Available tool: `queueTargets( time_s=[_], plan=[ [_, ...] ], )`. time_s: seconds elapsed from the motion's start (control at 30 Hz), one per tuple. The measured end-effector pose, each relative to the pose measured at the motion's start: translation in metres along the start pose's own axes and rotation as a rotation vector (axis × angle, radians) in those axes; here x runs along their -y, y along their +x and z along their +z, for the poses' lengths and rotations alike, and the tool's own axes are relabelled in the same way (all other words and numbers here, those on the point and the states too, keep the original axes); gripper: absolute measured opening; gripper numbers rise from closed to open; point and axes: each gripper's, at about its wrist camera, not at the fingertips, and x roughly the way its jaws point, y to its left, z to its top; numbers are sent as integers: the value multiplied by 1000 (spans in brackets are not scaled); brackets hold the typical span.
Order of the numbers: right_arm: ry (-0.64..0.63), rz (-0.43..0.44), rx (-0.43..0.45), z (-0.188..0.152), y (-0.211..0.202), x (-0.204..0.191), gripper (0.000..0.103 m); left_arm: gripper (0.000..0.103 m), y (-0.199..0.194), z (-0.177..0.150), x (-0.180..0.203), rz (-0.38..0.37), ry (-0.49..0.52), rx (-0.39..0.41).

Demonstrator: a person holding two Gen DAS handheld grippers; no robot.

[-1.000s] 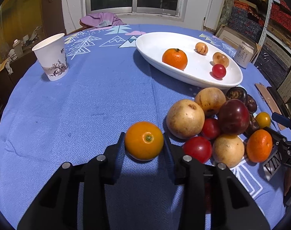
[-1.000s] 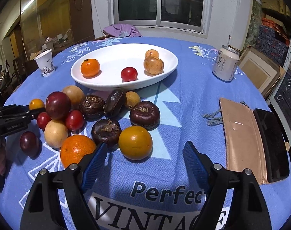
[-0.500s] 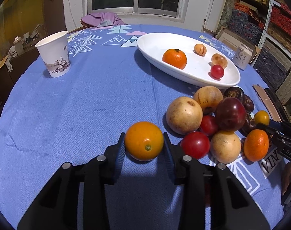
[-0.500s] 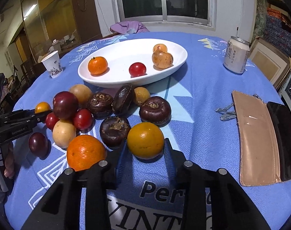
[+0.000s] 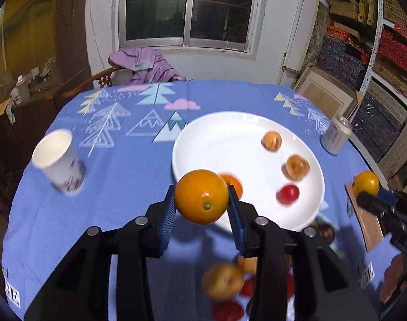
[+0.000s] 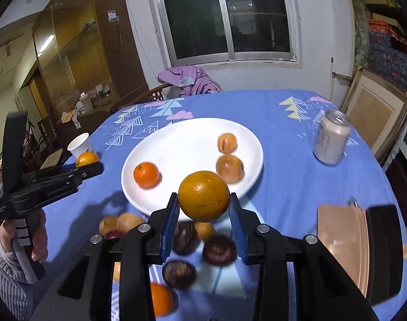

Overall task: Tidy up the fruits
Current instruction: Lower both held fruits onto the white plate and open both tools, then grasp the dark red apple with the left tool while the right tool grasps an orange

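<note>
Blue patterned cloth over the bench [image 5: 128,176]; carries all items below.

White oval plate [image 6: 187,147], centre of bench. Holds four pieces: a small orange [image 6: 146,175], two tan round fruits [image 6: 230,168] and, in the left view, a small red fruit [image 5: 288,194].

Left claw [image 5: 202,211], clenched on a yellow-orange citrus [image 5: 201,196], held clear of the cloth at the plate's near rim.

Right claw [image 6: 203,211], likewise clenched on a second citrus [image 6: 203,196], raised over the plate's near edge.

Loose fruit heap [image 6: 192,248] on the cloth below both claws (dark brown, tan, red and orange pieces, blurred), not yet sorted.

Drink can [image 6: 331,140], right of plate, well apart. Paper cup [image 5: 59,162], left of plate, well apart.

Step in hand, by judgement: carrying two citrus to the plate, with most of the heap remaining. Next move calls for bringing each claw over bare plate, clear of the fruit already there, lowering close to the surface, then releasing gently, since round fruit may roll.
</note>
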Motion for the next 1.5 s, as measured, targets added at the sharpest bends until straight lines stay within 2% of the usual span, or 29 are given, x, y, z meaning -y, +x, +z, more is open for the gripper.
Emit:
queueTargets(
  time_s=[0.13, 0.37, 0.57, 0.67, 0.77, 0.83, 0.87, 0.93, 0.97, 1.0, 1.07, 1.2, 1.33, 1.4, 1.5],
  plan=[
    [-31, -2, -49, 18, 39, -9, 38, 37, 39, 24, 7, 9, 10, -28],
    [-99, -12, -140, 41, 110, -28, 38, 37, 103, 34, -3, 9, -16, -117],
    [-99, -24, -183, 38, 136, -29, 38, 37, 123, 28, 1, -13, 6, -135],
    [-98, -46, -180, 35, 138, -26, 48, 37, 123, 29, -2, -24, -8, -130],
    [-81, -39, -167, 38, 130, -23, 48, 45, 113, 30, -3, -19, -12, -109],
    [-68, -32, -149, 40, 120, -21, 49, 46, 102, 29, -5, -4, -18, -87],
    [-60, -26, -134, 41, 111, -21, 52, 46, 95, 28, -7, -7, -26, -82],
    [-33, -13, -92, 41, 92, -18, 68, 48, 78, 24, -13, -13, -50, -70],
    [-6, -5, -62, 39, 78, -14, 77, 55, 67, 20, -16, -12, -62, -60],
    [13, 3, -43, 36, 67, -11, 79, 60, 57, 15, -20, -7, -72, -50],
    [38, 14, -19, 25, 45, -6, 79, 78, 29, -1, -28, 23, -91, -9],
    [77, 8, 37, -10, 7, 4, 87, 80, -16, -45, -35, 57, -89, 25],
    [99, -3, 58, -52, -23, 10, 88, 87, -53, -96, -34, 51, -95, 38],
    [116, -9, 71, -72, -34, 14, 96, 87, -67, -122, -27, 37, -71, 35],
    [128, -9, 68, -89, -41, 14, 96, 87, -80, -146, -9, 34, 4, 36]
  ],
)
